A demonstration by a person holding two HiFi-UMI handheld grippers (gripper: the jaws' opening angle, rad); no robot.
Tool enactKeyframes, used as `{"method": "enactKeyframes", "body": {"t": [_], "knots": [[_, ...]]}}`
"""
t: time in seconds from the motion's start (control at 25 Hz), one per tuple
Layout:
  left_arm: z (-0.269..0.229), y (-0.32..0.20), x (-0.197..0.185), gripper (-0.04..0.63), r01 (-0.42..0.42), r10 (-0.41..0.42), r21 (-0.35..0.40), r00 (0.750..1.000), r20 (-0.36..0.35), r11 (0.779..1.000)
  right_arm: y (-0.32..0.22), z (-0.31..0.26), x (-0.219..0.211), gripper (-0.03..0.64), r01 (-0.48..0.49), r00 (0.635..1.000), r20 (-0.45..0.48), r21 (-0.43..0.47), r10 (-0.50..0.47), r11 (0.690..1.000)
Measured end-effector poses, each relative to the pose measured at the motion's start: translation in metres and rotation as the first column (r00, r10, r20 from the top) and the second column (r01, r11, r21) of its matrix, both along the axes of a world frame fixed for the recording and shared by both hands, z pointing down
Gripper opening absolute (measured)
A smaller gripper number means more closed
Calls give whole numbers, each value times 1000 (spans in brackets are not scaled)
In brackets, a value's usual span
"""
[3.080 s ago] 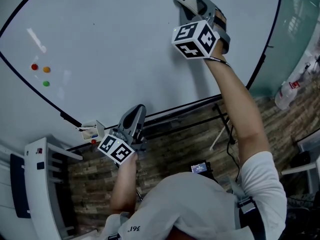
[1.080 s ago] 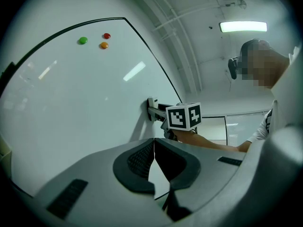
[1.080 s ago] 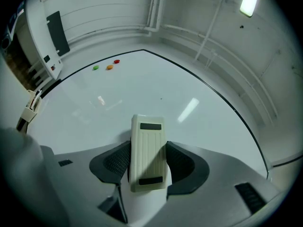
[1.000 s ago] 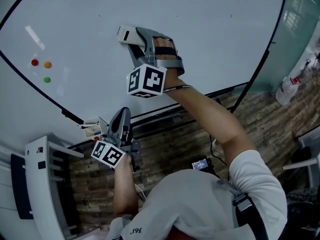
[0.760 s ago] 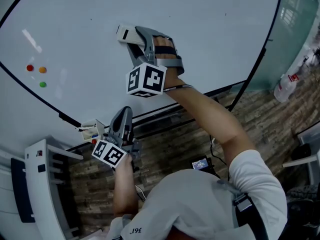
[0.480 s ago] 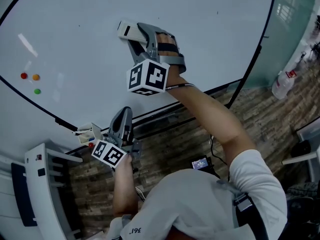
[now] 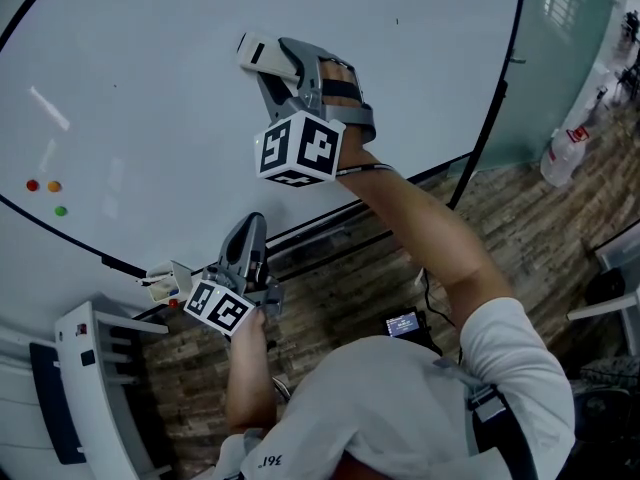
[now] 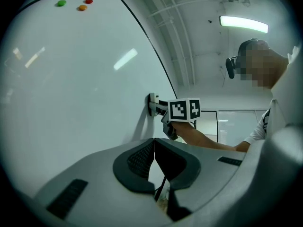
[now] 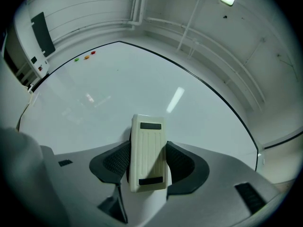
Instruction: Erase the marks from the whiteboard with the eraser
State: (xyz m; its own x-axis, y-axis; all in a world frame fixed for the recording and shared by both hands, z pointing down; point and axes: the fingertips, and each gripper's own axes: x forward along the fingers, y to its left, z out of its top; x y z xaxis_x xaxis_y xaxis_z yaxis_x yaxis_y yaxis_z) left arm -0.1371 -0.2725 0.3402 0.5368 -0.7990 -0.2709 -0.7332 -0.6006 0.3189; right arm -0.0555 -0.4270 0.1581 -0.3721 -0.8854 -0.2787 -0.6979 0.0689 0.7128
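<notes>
A large whiteboard (image 7: 180,78) fills the upper left of the head view; its surface looks bare of marks. My right gripper (image 7: 275,68) is shut on a cream ribbed eraser (image 7: 262,54) (image 9: 147,152), which is pressed flat against the board near its middle. The left gripper (image 7: 250,240) hangs low by the board's bottom edge with its jaws closed on nothing (image 8: 154,157). From the left gripper view, the right gripper (image 8: 158,108) and the eraser (image 8: 152,104) show against the board.
Three small round magnets, red (image 7: 32,185), orange (image 7: 54,186) and green (image 7: 61,210), sit at the board's left. A small white holder (image 7: 165,280) clings to the lower frame. A white rack (image 7: 95,388) stands at lower left. Wood flooring and a bottle (image 7: 562,148) lie to the right.
Three seconds ago the right gripper held the eraser at the board's upper right; it has swept left to the middle. Over the last second the view has shifted; the left gripper stays put.
</notes>
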Motion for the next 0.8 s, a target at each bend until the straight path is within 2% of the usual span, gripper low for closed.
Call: {"method": "enactKeyframes", "body": {"t": [0.56,0.8], "knots": [[2,-38,90,7,-67,67,5,998,0,998,-30,4,97,252,-45,999,4,-1,45,999],[1,-48,117,6,-79,79,5,997,7,997,-38,4,129,252,-55,998,13,-2,55,999]]}}
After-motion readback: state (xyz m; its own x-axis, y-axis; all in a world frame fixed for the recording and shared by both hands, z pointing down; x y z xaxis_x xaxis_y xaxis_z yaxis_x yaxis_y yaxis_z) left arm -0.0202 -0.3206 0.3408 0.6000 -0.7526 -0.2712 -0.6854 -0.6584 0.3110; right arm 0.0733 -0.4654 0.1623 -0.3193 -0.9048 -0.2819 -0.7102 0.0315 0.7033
